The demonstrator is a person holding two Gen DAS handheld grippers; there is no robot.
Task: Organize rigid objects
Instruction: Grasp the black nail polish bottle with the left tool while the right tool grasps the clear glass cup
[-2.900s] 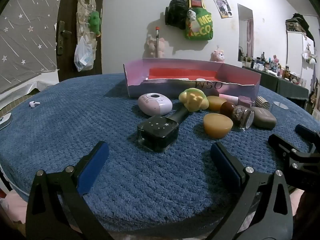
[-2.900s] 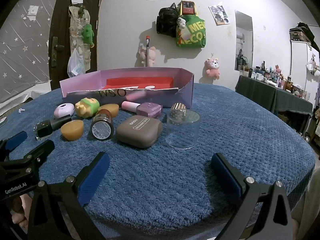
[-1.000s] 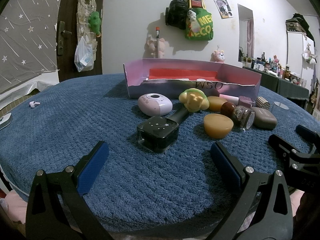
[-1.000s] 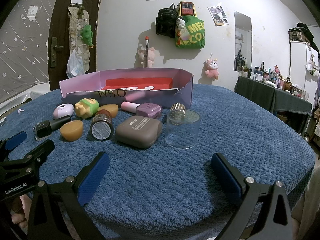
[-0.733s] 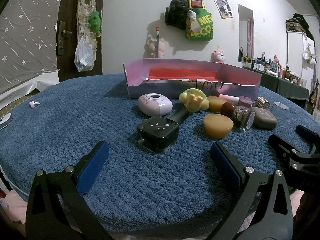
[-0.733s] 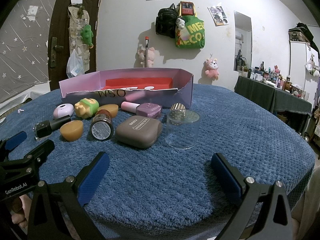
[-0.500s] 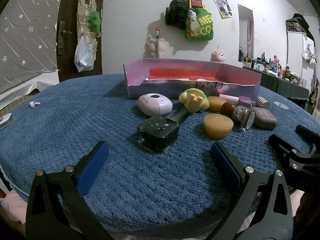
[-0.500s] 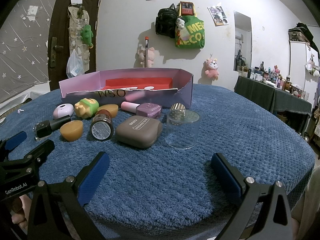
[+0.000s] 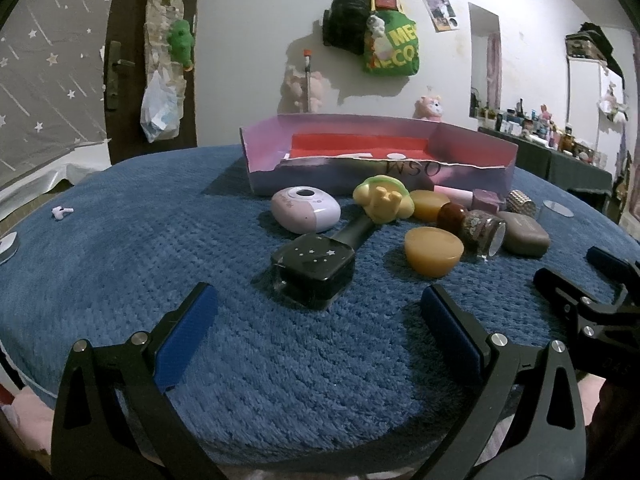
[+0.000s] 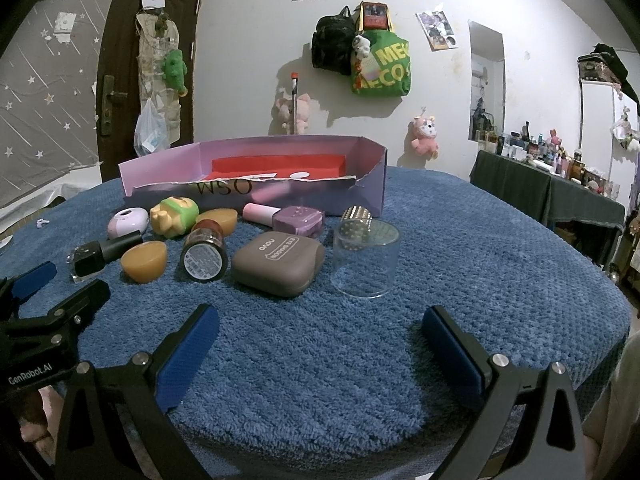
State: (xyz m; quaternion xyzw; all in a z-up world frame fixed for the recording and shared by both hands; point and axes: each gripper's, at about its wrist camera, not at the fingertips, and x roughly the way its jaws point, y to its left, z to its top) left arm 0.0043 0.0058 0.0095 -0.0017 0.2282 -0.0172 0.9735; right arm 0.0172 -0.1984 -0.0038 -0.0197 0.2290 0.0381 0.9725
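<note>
We look across a round table covered in a blue textured cloth (image 10: 360, 360). At its far side sits a long, shallow purple cardboard box (image 10: 256, 190) with a red lining, its near wall torn low.

In front of the box lies a cluster of small rigid things. From the right wrist view: a clear plastic cup (image 10: 366, 258) stands upright at the right, with a brown rounded case (image 10: 278, 263) just beside it. Left of the case lie a glittery jar (image 10: 203, 251) on its side, an amber soap-like lump (image 10: 144, 261) and a black nail polish bottle (image 9: 314, 270). Behind them we see a purple nail polish bottle (image 10: 286, 217), a green and yellow toy (image 10: 175, 215) and a lilac oval case (image 10: 127, 222).

Our left gripper (image 9: 318, 326) hangs over the near edge with jaws spread wide, holding nothing. Our right gripper (image 10: 320, 338) is likewise spread wide and empty.
</note>
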